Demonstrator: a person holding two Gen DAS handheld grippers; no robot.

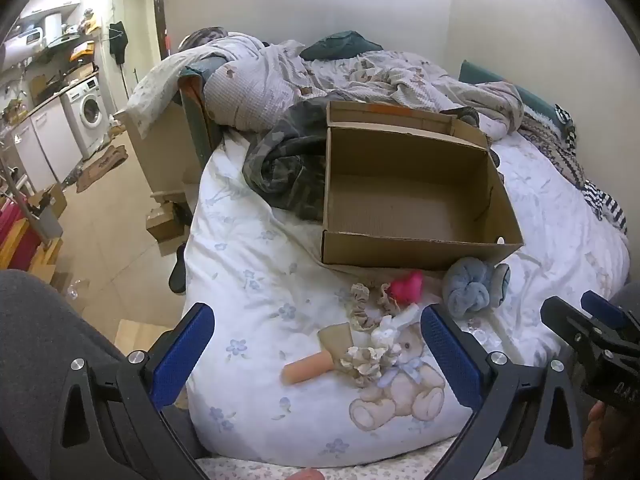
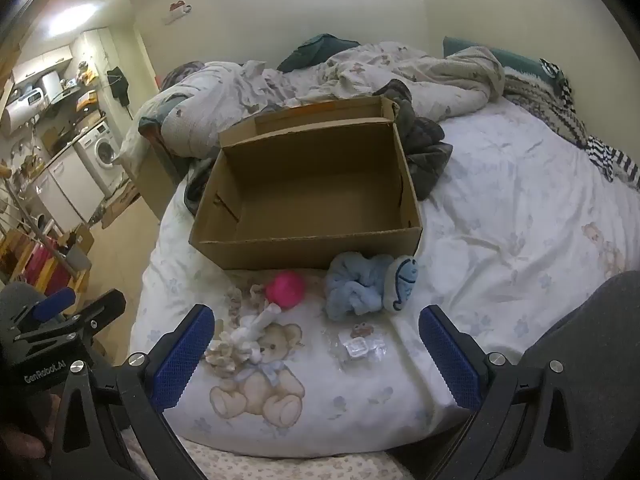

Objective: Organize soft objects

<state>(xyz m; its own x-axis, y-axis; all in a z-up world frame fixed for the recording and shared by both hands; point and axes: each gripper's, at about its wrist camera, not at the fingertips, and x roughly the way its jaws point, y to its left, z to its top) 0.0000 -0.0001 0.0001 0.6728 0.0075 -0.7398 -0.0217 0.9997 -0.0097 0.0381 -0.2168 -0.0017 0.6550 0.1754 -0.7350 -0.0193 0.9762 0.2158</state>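
Observation:
An open empty cardboard box stands on the bed. In front of it lie a pink fluffy ball, a blue plush toy, beige scrunchies, a white and beige scrunchie, a peach cylinder with a beige flat head and a clear plastic packet. My left gripper is open and empty, just short of the small items. My right gripper is open and empty, near the packet.
The white floral duvet with a teddy print covers the bed. Crumpled blankets and dark clothes lie behind the box. The bed's left edge drops to a tiled floor with boxes and a washing machine.

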